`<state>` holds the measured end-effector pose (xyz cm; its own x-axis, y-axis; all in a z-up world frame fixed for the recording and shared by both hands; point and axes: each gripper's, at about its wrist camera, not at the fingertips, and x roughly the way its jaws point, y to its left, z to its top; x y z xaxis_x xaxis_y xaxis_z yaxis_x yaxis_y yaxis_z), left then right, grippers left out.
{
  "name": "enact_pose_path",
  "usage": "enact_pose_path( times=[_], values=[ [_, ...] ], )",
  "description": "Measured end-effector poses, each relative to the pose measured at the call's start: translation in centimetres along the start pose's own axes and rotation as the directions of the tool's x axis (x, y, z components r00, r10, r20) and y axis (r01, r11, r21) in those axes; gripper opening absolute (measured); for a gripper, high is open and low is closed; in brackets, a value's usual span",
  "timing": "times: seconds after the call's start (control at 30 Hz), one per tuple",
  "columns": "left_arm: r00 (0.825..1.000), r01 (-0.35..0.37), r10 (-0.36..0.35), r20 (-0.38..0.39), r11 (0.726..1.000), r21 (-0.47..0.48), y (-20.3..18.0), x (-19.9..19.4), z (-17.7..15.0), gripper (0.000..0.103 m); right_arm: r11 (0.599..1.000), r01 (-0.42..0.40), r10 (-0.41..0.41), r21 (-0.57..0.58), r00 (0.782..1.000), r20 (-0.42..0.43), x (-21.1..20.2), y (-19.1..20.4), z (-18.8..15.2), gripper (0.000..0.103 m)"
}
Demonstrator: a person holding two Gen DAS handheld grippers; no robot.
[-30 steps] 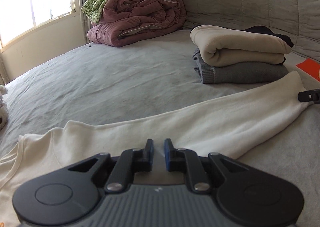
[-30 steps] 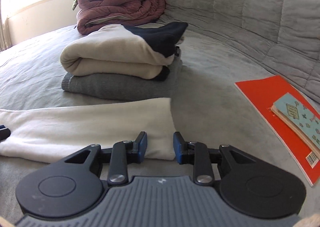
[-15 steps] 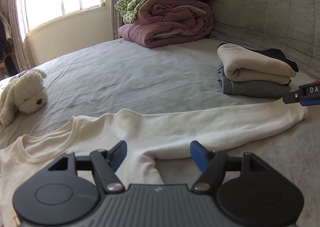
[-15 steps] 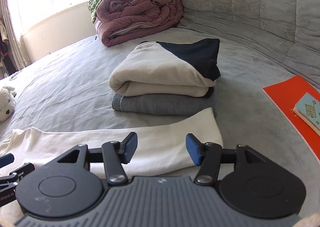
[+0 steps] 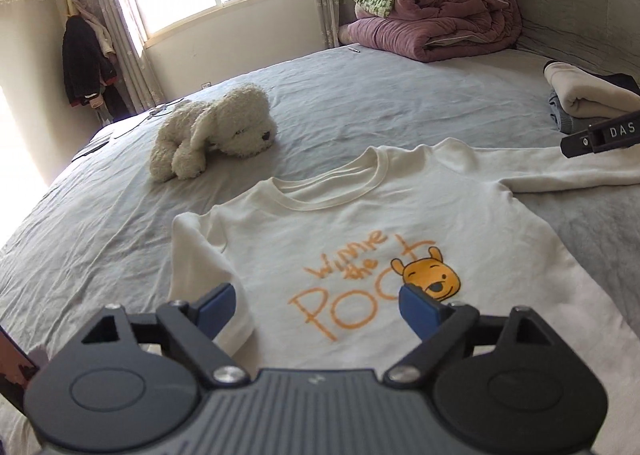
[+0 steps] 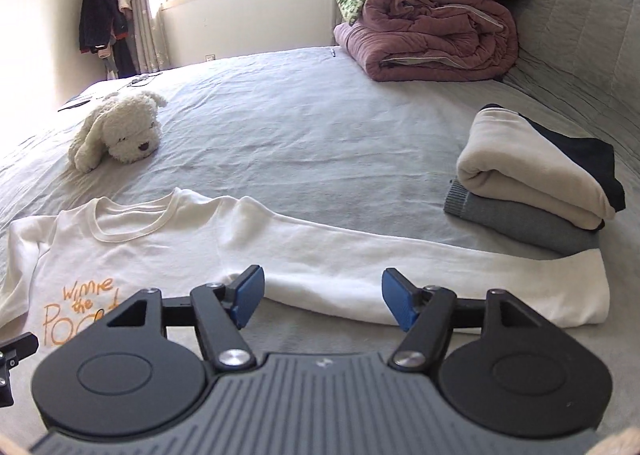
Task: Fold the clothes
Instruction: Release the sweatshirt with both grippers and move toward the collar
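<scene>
Both grippers, left (image 5: 316, 305) and right (image 6: 323, 297), have pulled back (fingers spread) above the sweatshirt (image 5: 360, 231).

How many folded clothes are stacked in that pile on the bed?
2, maybe more hidden. A folded cream and navy sweatshirt lies on top; a folded grey knit sweater sits under it, beside the spread white shirt's sleeve.
</scene>
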<state>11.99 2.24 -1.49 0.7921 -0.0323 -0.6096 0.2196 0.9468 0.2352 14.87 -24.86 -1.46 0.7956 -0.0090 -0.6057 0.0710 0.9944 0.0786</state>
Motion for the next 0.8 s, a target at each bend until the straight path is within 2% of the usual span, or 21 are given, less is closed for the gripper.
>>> enact_pose_path(
  times=[0.13,0.27,0.4,0.57,0.6,0.67,0.7,0.73,0.8],
  values=[
    [0.994,-0.096,0.089,-0.065,0.990,-0.108,6.6,-1.7,-2.5,0.092,0.993,-0.111,0.109,-0.046,0.993,-0.050,0.8,4.3,-0.5,0.072],
    [0.980,-0.172,0.142,-0.139,0.959,-0.227,13.1,-3.2,-5.3,0.093,0.978,-0.197,0.191,-0.069,0.978,-0.078,2.3,8.7,0.1,0.072],
    [0.960,-0.247,0.175,-0.219,0.896,-0.368,18.5,-3.8,-8.1,0.094,0.956,-0.281,0.272,-0.089,0.956,-0.107,3.9,13.1,0.7,0.072],
    [0.946,-0.287,0.141,-0.291,0.780,-0.557,22.8,-2.6,-12.0,0.092,0.917,-0.384,0.367,-0.110,0.918,-0.146,5.9,18.6,1.4,0.072],
    [0.947,-0.281,0.123,-0.296,0.762,-0.584,23.2,-2.2,-12.6,0.090,0.908,-0.404,0.386,-0.114,0.910,-0.154,6.3,19.7,1.6,0.072],
    [0.952,-0.262,0.086,-0.295,0.728,-0.633,23.3,-1.2,-13.7,0.074,0.892,-0.436,0.416,-0.124,0.896,-0.155,7.0,21.5,1.8,0.069],
    [0.953,-0.259,0.078,-0.294,0.718,-0.646,23.2,-0.9,-14.0,0.074,0.884,-0.448,0.429,-0.131,0.891,-0.149,7.3,22.2,1.9,0.061],
    [0.950,-0.272,0.102,-0.295,0.733,-0.624,22.7,-0.7,-13.7,0.073,0.877,-0.461,0.443,-0.135,0.885,-0.144,7.7,22.9,2.0,0.057],
    [0.945,-0.298,0.149,-0.291,0.759,-0.579,21.7,-0.5,-13.2,0.050,0.863,-0.492,0.477,-0.113,0.869,-0.133,8.9,24.1,2.2,0.050]
  ],
)
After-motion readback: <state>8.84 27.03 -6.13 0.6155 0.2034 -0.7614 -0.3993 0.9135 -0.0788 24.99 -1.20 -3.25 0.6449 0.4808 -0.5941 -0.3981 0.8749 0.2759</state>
